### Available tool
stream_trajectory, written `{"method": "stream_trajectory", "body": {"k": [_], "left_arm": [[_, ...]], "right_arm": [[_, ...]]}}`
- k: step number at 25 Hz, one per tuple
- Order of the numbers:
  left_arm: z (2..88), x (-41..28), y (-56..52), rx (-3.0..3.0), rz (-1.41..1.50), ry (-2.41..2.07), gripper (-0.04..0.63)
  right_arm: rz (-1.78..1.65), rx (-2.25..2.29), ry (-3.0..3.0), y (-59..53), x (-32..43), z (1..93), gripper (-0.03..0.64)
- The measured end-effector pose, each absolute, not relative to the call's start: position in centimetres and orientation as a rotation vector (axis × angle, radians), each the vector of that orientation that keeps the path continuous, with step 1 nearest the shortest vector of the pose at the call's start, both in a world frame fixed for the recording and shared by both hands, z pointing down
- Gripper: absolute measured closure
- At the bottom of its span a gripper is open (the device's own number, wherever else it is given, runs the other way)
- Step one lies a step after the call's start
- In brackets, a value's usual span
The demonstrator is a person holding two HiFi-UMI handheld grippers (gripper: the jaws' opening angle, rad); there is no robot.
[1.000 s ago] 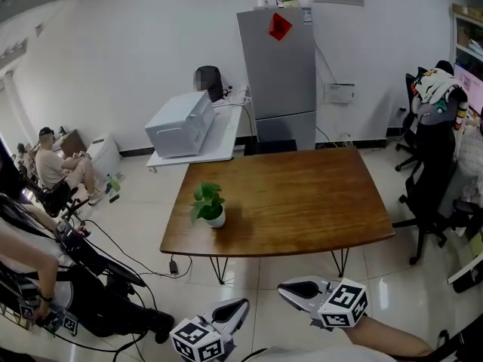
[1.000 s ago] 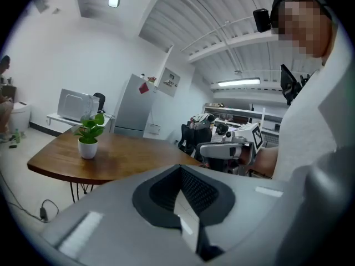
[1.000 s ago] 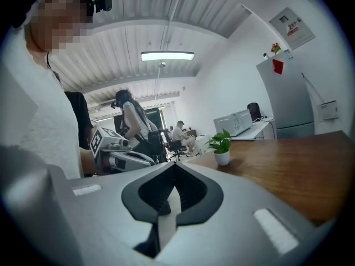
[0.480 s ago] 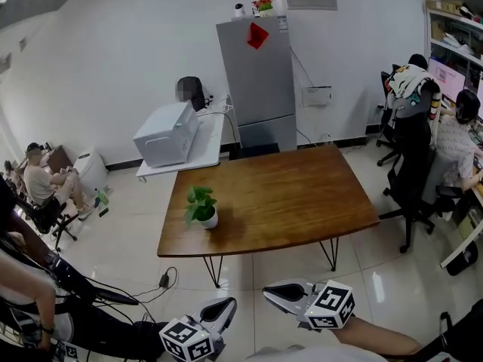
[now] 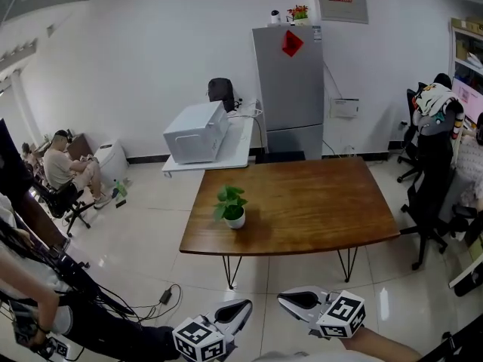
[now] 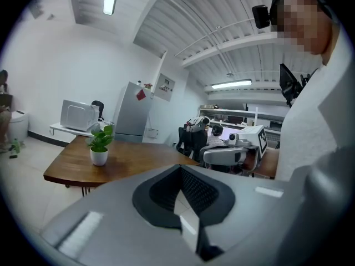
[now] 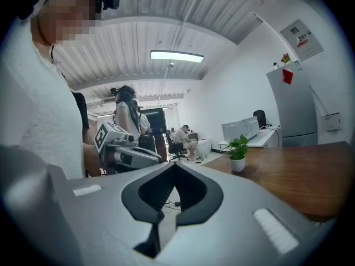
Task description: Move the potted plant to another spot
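The potted plant [image 5: 230, 206], green leaves in a small white pot, stands near the left end of the wooden table [image 5: 317, 210]. Both grippers hover over the floor, well short of the table's front edge. My left gripper [image 5: 243, 307] is shut and empty. Beside it, my right gripper [image 5: 284, 299] is also shut with nothing in it. The left gripper view shows its jaws [image 6: 180, 168] closed, the plant [image 6: 100, 146] far off at left and the right gripper [image 6: 230, 155] beside. In the right gripper view the closed jaws [image 7: 175, 165] point past the plant [image 7: 238, 154].
A grey fridge [image 5: 287, 89] stands behind the table, with a white appliance [image 5: 196, 130] on a low white bench to its left. Office chairs [image 5: 430, 194] crowd the right side. A seated person [image 5: 68, 176] and floor cables [image 5: 151, 300] are at left.
The head view has swung, so the table and plant sit a little further right and higher in the picture. Both grippers stay shut, empty and low in the view.
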State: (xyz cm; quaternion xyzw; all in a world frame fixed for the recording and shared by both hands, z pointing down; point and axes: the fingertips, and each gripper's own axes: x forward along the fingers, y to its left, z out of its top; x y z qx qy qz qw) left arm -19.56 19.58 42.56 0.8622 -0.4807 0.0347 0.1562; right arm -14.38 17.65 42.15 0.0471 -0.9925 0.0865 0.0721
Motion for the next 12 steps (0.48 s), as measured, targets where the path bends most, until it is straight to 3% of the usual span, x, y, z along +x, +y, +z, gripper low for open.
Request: {"method": "stream_trajectory", "body": {"k": [12], "left_arm": [[41.6, -19.4, 19.3, 2.49, 0.104, -1.351, 0.607]], "right_arm": [[0.194, 0.154, -2.96, 17.9, -15.1, 41.9, 0.615]]}}
